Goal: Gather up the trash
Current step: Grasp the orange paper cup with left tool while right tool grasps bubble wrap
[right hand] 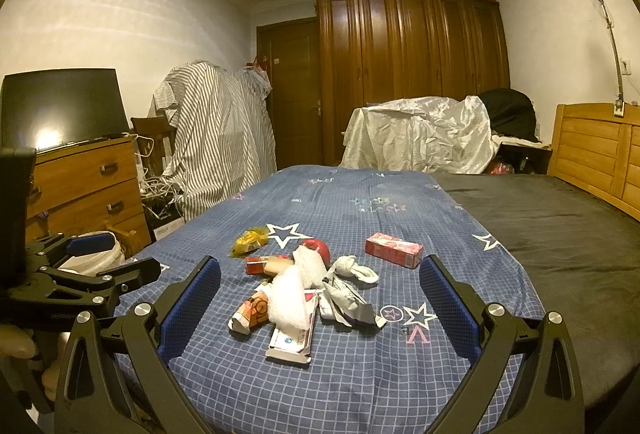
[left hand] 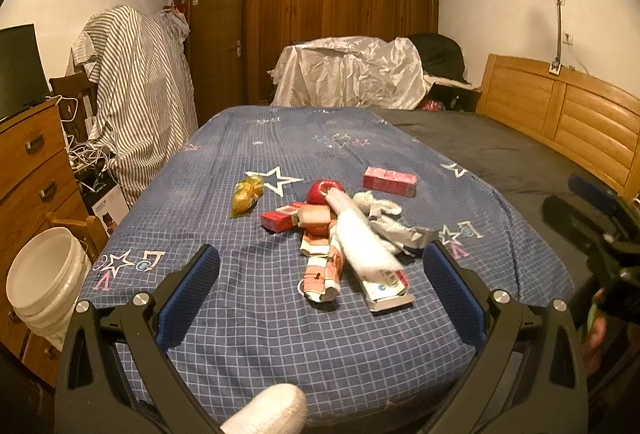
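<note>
Left claw [left hand: 320, 286] and right claw [right hand: 320, 294], each spread wide with nothing between the blue pads, both hovering above the near end of the bed [left hand: 328, 354]. The trash lies in a loose heap on the blue checked bedspread [right hand: 360, 386]: a white bubble-wrap sleeve [left hand: 364, 234] laid across a flattened toothpaste box [left hand: 386, 288], a crumpled orange-and-white carton [left hand: 322, 272] touching it on the left, crumpled white and grey paper [left hand: 390, 222] on its right. A red apple [left hand: 322, 190] and a small red box [left hand: 280, 218] sit at the far side of the heap. A yellow wrapper [left hand: 247, 196] lies apart to the left; a red-and-pink box [left hand: 390, 180] lies apart to the right. White bucket [left hand: 44, 282] on the floor beside the bed's left edge, next to the wooden dresser [left hand: 32, 170]; the visible part of its interior shows no contents.
</note>
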`<state>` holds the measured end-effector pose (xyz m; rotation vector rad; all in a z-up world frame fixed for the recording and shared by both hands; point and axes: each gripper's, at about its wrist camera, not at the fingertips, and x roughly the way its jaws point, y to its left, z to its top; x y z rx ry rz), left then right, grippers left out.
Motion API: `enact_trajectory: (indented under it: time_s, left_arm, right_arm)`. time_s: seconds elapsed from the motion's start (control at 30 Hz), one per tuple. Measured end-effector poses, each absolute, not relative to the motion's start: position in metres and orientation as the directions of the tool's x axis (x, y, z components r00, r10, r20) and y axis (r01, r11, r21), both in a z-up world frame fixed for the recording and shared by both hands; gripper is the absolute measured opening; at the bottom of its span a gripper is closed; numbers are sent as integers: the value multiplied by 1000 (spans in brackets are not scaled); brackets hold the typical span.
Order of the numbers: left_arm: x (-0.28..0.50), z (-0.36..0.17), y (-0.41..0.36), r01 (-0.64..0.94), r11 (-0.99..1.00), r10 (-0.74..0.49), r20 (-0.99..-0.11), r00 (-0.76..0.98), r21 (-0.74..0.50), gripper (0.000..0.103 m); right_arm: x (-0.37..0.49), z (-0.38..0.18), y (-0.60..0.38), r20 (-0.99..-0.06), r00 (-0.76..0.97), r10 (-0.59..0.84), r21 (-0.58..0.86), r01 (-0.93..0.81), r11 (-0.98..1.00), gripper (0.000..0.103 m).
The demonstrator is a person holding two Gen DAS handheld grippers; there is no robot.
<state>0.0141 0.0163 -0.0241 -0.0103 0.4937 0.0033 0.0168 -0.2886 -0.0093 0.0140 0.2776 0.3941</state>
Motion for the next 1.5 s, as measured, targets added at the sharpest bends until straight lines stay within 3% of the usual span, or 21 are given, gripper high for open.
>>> enact_trajectory:
  time_s: [0.17, 0.27, 0.43, 0.53, 0.6, 0.73, 1.03, 1.1, 1.17, 1.3, 1.43, 1.47, 1.5]
  left_arm:
    - [60, -69, 40, -13, 999, 29, -591, 806, 32, 98]
    - [96, -106, 51, 49, 999, -45, -696, 717, -15, 98]
    - [132, -138, 38, 134, 991, -100, -750, 653, -15, 96]
    - [160, -155, 36, 155, 985, -153, -791, 593, -75, 79]
    - [172, -163, 35, 164, 979, -190, -806, 560, -117, 59]
    - [176, -168, 52, 146, 975, -223, -801, 555, -171, 45]
    - [150, -164, 129, 50, 981, -183, -802, 569, -188, 48]
    - [147, -158, 133, 39, 987, -151, -799, 581, -158, 74]
    - [144, -148, 138, 7, 992, -103, -778, 619, -125, 81]
    - [143, -140, 136, -8, 993, -84, -761, 644, -116, 86]
    - [160, -151, 117, 30, 995, -93, -780, 619, -95, 86]
    - [167, -156, 115, 27, 994, -100, -788, 608, -105, 83]
    - [171, -161, 115, 21, 994, -99, -796, 598, -109, 72]
  right_arm:
    - [30, -22, -294, -304, 873, 382, 90, -373, 924, 99]
    - [43, -33, -297, -337, 859, 385, 101, -373, 922, 99]
    - [66, -52, -296, -389, 836, 388, 120, -372, 920, 99]
    - [79, -60, -294, -415, 823, 388, 124, -371, 920, 99]
    - [89, -66, -290, -431, 812, 393, 131, -375, 918, 99]
    - [107, -76, -275, -459, 786, 414, 133, -400, 907, 99]
    - [153, -102, -204, -541, 682, 492, 115, -519, 847, 99]
    - [169, -110, -183, -578, 664, 474, 83, -530, 844, 99]
    - [186, -118, -165, -614, 663, 429, 27, -525, 851, 99]
    - [219, -140, -136, -685, 646, 337, -65, -515, 855, 99]
    - [232, -151, -120, -713, 638, 290, -113, -513, 851, 96]
    - [234, -154, -119, -719, 635, 284, -114, -511, 852, 90]
    - [236, -156, -119, -724, 629, 281, -109, -508, 855, 78]
